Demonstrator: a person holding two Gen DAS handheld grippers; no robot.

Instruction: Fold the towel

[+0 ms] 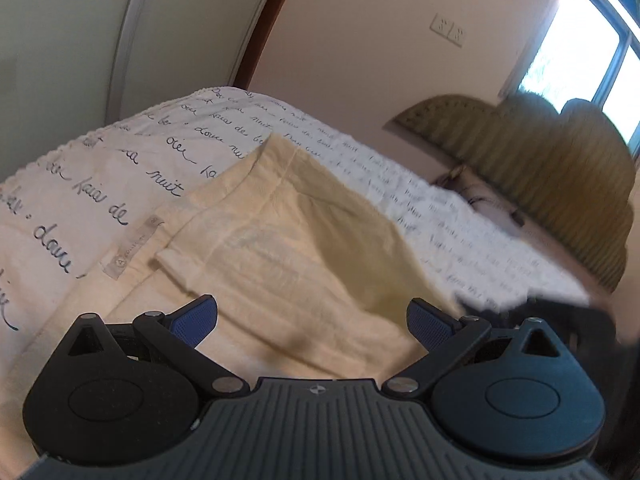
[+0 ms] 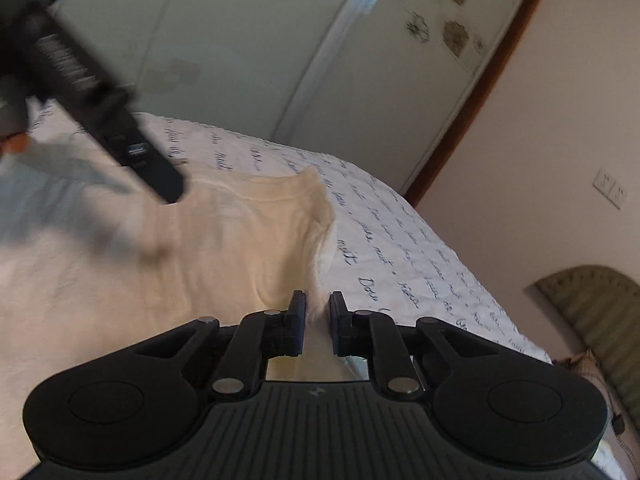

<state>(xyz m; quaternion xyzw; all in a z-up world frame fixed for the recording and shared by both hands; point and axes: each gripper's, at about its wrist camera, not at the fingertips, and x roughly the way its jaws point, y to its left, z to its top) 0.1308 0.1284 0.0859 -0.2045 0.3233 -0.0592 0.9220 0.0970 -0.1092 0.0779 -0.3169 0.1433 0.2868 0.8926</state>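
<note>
A cream towel (image 1: 280, 248) lies on the bed with a grey label (image 1: 132, 248) near its left hem, and its right side rises in a fold. My left gripper (image 1: 314, 322) hovers open just above the towel's near part, blue pads (image 1: 196, 320) wide apart and nothing between them. In the right wrist view the towel (image 2: 224, 248) spreads to the left, its edge lifted into a ridge. My right gripper (image 2: 318, 312) is shut on that edge, with cloth pinched between the fingers. The left gripper's blurred black body (image 2: 100, 100) crosses the upper left.
The bed carries a white sheet printed with blue handwriting (image 1: 100, 184), ending at a scalloped far edge. Pale wardrobe doors (image 2: 248, 48) stand behind it. A green padded headboard (image 1: 560, 168), a wall socket plate (image 1: 448, 30) and a bright window (image 1: 580, 56) lie to the right.
</note>
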